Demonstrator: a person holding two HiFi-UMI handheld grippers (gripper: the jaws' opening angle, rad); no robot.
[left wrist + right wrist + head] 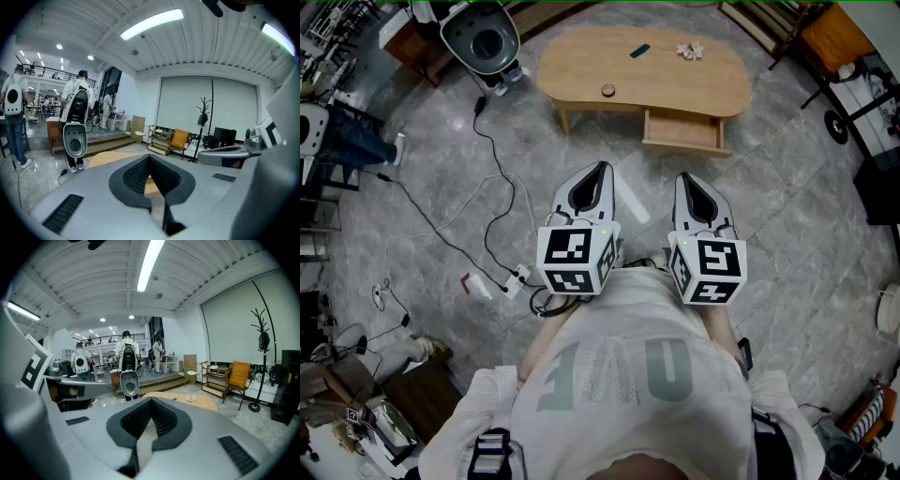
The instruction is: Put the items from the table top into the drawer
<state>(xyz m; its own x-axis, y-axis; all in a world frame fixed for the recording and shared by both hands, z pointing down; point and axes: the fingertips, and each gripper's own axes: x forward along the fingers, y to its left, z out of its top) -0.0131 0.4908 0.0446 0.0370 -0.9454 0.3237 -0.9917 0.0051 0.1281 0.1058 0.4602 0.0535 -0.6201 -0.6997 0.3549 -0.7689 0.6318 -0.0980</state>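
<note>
A light wooden table [675, 86] stands ahead on the grey stone floor, its front drawer [684, 129] pulled open and showing bare wood inside. On the top lie a small round wooden piece [607, 90], a dark flat item [639, 51] and a white flower-like item [690, 50]. My left gripper [598, 169] and right gripper [684, 178] are held side by side near my body, well short of the table, both shut and holding nothing. The left gripper view shows the shut tips [150, 157] before the table [107, 158]. In the right gripper view the white item [191, 399] lies beyond the tips [151, 400].
A white machine with a round grey face [483, 37] stands left of the table. Cables [492, 178] and a power strip [517, 277] trail over the floor to my left. A person's legs [352, 141] are at the far left. An orange chair [240, 372] and a coat rack [262, 343] stand on the right.
</note>
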